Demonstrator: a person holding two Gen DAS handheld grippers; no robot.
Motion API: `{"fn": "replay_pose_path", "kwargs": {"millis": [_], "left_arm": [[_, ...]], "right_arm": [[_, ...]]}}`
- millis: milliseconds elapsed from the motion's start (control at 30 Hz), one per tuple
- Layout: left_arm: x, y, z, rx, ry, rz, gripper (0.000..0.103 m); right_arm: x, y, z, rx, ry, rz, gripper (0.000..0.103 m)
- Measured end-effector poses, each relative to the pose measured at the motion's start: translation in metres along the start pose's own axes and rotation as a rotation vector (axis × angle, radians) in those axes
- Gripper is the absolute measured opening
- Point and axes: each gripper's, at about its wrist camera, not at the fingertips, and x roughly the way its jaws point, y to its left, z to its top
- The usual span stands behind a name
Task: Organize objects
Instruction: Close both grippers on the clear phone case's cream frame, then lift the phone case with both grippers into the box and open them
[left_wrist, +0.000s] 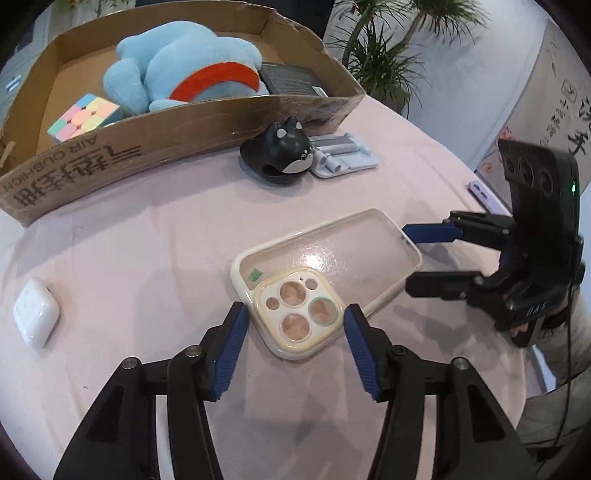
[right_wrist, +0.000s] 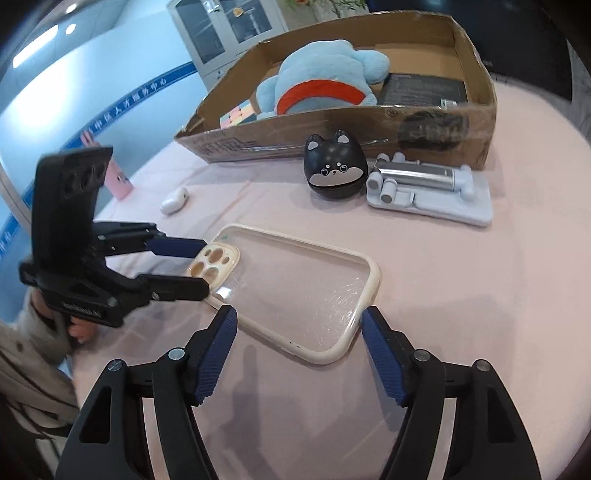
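Observation:
A clear phone case (left_wrist: 325, 273) with a cream rim lies flat on the pink tablecloth; it also shows in the right wrist view (right_wrist: 295, 291). My left gripper (left_wrist: 295, 332) is open, its blue pads either side of the case's camera end. My right gripper (right_wrist: 297, 328) is open, its pads either side of the case's other end. In the left wrist view the right gripper (left_wrist: 410, 258) reaches in from the right. In the right wrist view the left gripper (right_wrist: 205, 267) reaches in from the left. Neither one grips the case.
A cardboard box (left_wrist: 155, 136) at the back holds a blue plush (left_wrist: 184, 62), a pastel cube (left_wrist: 83, 118) and a dark book (left_wrist: 288, 77). In front stand a black dog-face case (right_wrist: 334, 170) and a white tray with a silver device (right_wrist: 432, 188). A white earbud case (left_wrist: 35, 317) lies left.

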Motion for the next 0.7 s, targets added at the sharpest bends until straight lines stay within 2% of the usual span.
{"fn": "replay_pose_path", "kwargs": {"millis": [100,167,267,367,433,567,700], "left_arm": [[-0.001,0.014,0.002,-0.070,0.008,-0.055,0.044],[-0.002,0.017,0.002,-0.088,0.010,-0.059,0.039],[0.000,0.008,0.004,-0.061,0.013,0.009,0.039],[0.002,-0.002,0.006,-0.015,0.018,0.088,0.040],[0.002,-0.001,0.004,-0.029,0.005,0.083,0.040],[-0.001,0.001,-0.002,-0.045,-0.018,0.087,0.040],[-0.005,0.005,-0.005,-0.063,-0.026,0.079,0.040]], "right_arm": [[-0.002,-0.004,-0.001,0.030,-0.008,0.026,0.073],[-0.003,-0.003,-0.001,0.027,-0.010,0.025,0.073],[-0.001,0.002,0.000,0.020,-0.007,-0.010,0.073],[0.000,0.003,-0.002,0.034,-0.023,-0.031,0.068],[0.000,0.006,-0.003,0.025,-0.027,-0.065,0.065],[-0.001,0.006,-0.003,0.024,-0.028,-0.099,0.050],[-0.005,0.004,-0.005,0.038,-0.043,-0.074,0.041]]}}
